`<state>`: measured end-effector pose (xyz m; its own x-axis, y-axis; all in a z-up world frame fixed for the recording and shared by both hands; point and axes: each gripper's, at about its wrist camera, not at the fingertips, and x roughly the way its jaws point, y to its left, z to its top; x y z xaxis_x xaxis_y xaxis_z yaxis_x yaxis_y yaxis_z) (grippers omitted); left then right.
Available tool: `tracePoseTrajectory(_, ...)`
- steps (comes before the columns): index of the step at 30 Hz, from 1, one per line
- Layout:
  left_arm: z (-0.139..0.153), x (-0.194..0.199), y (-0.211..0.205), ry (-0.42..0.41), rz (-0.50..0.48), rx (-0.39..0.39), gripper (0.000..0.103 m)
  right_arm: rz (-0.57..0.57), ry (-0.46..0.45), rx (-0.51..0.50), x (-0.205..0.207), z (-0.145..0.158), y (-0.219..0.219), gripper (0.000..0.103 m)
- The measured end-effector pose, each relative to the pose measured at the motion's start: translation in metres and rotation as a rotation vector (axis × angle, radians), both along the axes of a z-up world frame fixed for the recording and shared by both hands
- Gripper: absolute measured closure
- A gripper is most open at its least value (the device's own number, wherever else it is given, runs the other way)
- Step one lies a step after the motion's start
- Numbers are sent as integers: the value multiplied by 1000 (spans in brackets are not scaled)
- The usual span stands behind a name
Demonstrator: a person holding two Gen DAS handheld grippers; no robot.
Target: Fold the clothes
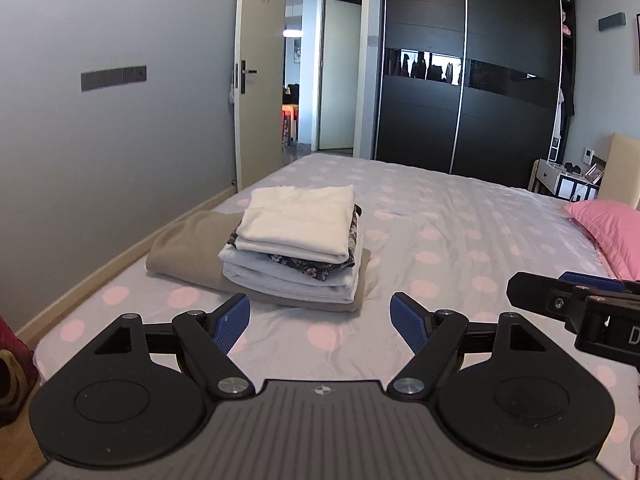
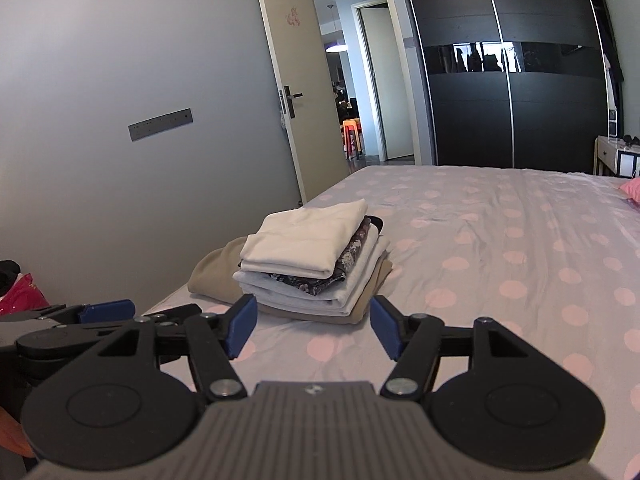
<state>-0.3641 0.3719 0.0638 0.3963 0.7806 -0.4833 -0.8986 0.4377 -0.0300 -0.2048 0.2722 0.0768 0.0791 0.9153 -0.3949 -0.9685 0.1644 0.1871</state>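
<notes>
Cream folded cloth tops the stack of folded clothes [image 1: 294, 244] on the bed [image 1: 460, 232], just ahead of the left gripper [image 1: 320, 322] and right gripper [image 2: 312, 330], both spread wide, holding nothing.

A pink pillow [image 1: 612, 228] is lying on the dotted bed [image 1: 460, 232]; a dark wardrobe [image 1: 468, 80] is standing beside the open door [image 1: 260, 76].

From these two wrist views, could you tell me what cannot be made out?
- Beige garment, both views: mostly covered by the stack of folded clothes.
- Pink pillow: cut off by the frame edge, both views.
- Right gripper: its body leaves the left view's edge.
</notes>
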Motion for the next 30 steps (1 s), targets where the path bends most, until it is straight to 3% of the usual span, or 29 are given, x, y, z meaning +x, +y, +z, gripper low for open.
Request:
tracePoseTrajectory(9,-2,-1,3,-26,-24,-20,26,9,-44,1,-12,1,0,31)
tracePoseTrajectory(30,-4,-5,-1,-1,-17,-21,26,9,-47,-21,-16,-5,1,31)
